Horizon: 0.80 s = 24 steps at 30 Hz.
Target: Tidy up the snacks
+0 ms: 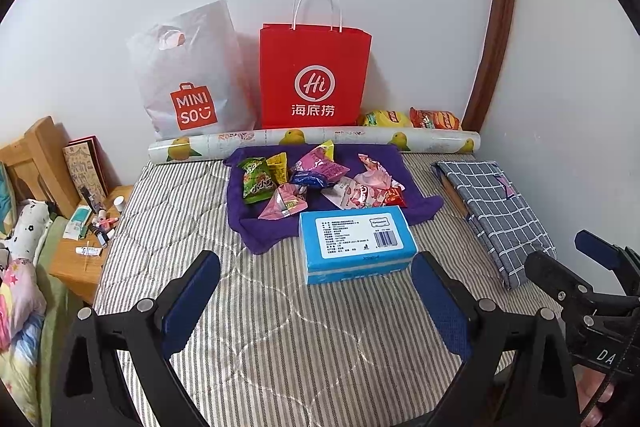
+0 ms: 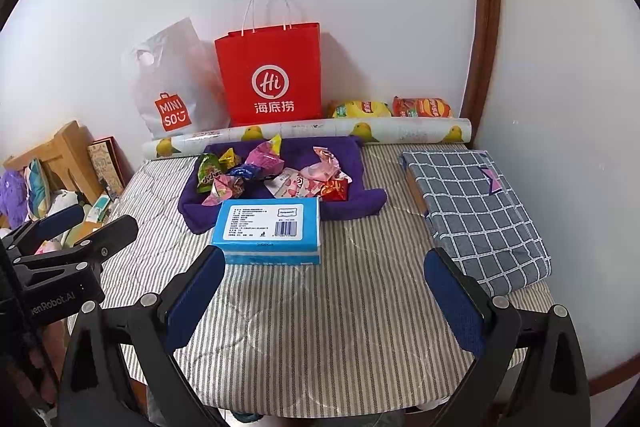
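Well, both grippers hang over the near end of the striped mattress point(image 1: 168, 211); the left gripper point(image 1: 316, 291) has its blue-padded fingers spread wide with nothing between them, and the right gripper point(image 2: 324, 291) is likewise agape and empty, a little to its right. Ahead of them a blue tissue box point(image 1: 356, 243) lies flat on the mattress, its far edge resting on a purple cloth point(image 1: 256, 227); on that cloth sits a loose heap of snack packets point(image 1: 316, 183), green, yellow, pink and red, touching and overlapping. Behind the cloth a rolled sheet printed with yellow fruit point(image 1: 312, 143) lies across the mattress; beyond it a red paper bag point(image 1: 314, 75) stands upright against the wall beside a white plastic bag point(image 1: 188, 75). Two crisp bags point(image 2: 394, 108), I think, lie behind the roll to the right; a folded checked cloth point(image 2: 476, 211) lies along the right side.
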Each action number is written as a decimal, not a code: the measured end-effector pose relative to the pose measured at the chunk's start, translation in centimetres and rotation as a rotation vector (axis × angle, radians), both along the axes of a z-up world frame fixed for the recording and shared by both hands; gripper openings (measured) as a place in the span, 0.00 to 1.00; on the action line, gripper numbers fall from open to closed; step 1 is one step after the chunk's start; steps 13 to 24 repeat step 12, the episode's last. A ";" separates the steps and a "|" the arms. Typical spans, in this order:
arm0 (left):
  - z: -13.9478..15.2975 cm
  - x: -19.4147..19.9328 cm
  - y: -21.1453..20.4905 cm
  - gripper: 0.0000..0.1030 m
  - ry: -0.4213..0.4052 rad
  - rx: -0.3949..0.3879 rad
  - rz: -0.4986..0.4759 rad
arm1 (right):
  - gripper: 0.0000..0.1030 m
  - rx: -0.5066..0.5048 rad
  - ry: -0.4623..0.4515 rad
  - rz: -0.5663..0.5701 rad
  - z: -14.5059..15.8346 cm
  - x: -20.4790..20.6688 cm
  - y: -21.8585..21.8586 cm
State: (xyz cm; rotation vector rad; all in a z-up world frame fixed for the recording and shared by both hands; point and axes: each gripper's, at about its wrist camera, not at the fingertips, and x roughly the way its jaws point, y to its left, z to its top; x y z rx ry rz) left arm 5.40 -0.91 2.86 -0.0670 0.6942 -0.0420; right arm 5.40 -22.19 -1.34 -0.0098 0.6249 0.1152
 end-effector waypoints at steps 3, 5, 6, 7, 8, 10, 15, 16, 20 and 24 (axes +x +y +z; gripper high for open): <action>-0.2 0.3 0.2 0.94 0.000 -0.002 0.001 | 0.96 0.002 -0.001 0.001 0.0 0.0 -0.1; -0.2 0.3 0.3 0.94 -0.001 0.001 0.003 | 0.96 0.002 -0.002 0.002 0.0 0.0 -0.1; -0.2 0.3 0.3 0.94 -0.002 0.000 0.005 | 0.96 0.002 -0.002 0.002 0.0 0.1 -0.1; -0.2 0.4 0.3 0.94 -0.002 0.000 0.005 | 0.96 0.002 -0.003 0.002 0.0 0.1 -0.1; -0.2 0.4 0.4 0.94 -0.003 0.000 0.004 | 0.96 0.002 -0.003 0.003 0.0 0.1 0.0; -0.2 0.5 0.5 0.94 -0.006 0.004 0.009 | 0.96 0.001 -0.004 0.004 0.0 0.1 0.0; -0.2 0.6 0.6 0.94 -0.012 0.008 0.008 | 0.96 0.002 -0.006 0.007 0.0 0.2 0.1; -0.2 0.6 0.6 0.94 -0.012 0.008 0.008 | 0.96 0.002 -0.006 0.007 0.0 0.2 0.1; -0.2 0.6 0.6 0.94 -0.012 0.008 0.008 | 0.96 0.002 -0.006 0.007 0.0 0.2 0.1; -0.2 0.6 0.6 0.94 -0.012 0.008 0.008 | 0.96 0.002 -0.006 0.007 0.0 0.2 0.1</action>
